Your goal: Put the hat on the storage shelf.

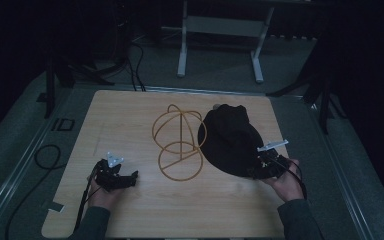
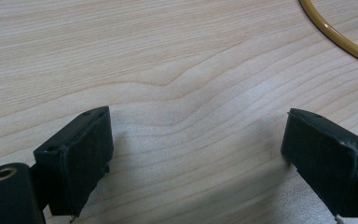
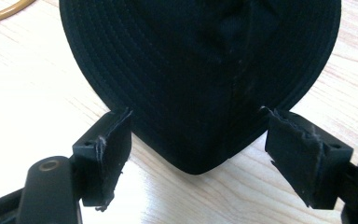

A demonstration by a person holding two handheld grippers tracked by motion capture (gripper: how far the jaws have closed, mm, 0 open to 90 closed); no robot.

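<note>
High view dim overall, surround near black toward 9 and 3 o'clock; only the surface (image 1: 130, 125) moderately lit. Both gripper views bright, sharp wood grain, soft shadows beneath tongs at 6 o'clock; black hat (image 3: 200, 70) shows little detail.

Lab: dark room, cables (image 1: 130, 70), rig table (image 1: 130, 210).

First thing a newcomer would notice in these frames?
Likely the black cap at the table's right, its brim tip between the open jaws of the right gripper. Next, the yellow wire frame at the centre of the wooden table. The left gripper hangs open over bare wood.
</note>
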